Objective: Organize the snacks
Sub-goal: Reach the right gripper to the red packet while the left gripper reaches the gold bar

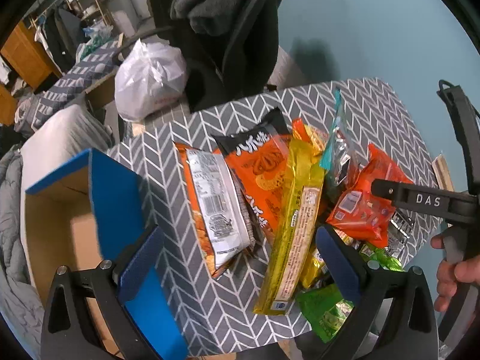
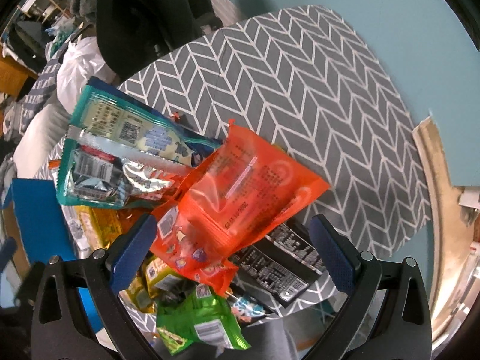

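Observation:
A pile of snack packets lies on a table with a grey chevron cloth [image 1: 375,111]. In the left wrist view I see an orange-and-white packet [image 1: 216,207], a black-and-orange packet [image 1: 258,159], a long yellow packet [image 1: 294,228], a red-orange packet [image 1: 363,207] and a green packet [image 1: 327,312]. My left gripper [image 1: 240,267] is open above the near packets. My right gripper [image 2: 231,255] is open, jaws on either side of the red-orange packet [image 2: 240,192], not closed on it. It also shows in the left wrist view [image 1: 420,201]. A teal packet [image 2: 117,153] lies to its left.
An open blue cardboard box [image 1: 120,192] stands at the table's left edge. A white plastic bag [image 1: 150,81] and dark clothing [image 1: 228,24] sit behind the table. A black packet [image 2: 279,264] and a green packet [image 2: 198,324] lie near the front edge.

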`<action>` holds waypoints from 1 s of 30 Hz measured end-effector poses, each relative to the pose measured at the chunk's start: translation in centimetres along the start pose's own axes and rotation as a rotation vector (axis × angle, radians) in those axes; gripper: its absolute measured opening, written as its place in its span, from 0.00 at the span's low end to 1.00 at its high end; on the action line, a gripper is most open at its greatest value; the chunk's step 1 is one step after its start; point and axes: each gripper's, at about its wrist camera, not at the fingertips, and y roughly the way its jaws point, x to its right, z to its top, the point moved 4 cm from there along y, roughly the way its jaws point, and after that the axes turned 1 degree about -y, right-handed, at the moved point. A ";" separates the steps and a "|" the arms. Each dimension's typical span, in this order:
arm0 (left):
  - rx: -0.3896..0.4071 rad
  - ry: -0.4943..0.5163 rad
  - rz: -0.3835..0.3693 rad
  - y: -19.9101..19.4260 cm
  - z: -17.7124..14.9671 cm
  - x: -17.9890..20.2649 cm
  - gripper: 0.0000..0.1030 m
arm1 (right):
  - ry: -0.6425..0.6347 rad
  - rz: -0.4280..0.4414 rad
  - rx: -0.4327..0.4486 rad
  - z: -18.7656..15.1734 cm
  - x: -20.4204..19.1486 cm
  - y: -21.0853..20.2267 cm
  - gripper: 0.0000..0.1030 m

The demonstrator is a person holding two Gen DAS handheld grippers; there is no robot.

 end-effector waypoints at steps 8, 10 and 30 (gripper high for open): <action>-0.055 -0.027 -0.013 3.0 -0.7 0.6 0.99 | 0.025 0.012 -0.027 0.3 0.0 2.0 0.97; -0.056 -0.033 -0.024 3.3 -0.8 0.9 0.99 | 0.019 0.020 -0.042 0.2 -0.2 2.5 0.91; -0.198 -0.061 -0.142 8.1 -1.8 3.6 0.42 | -0.086 0.141 0.008 -0.3 -0.1 1.7 0.38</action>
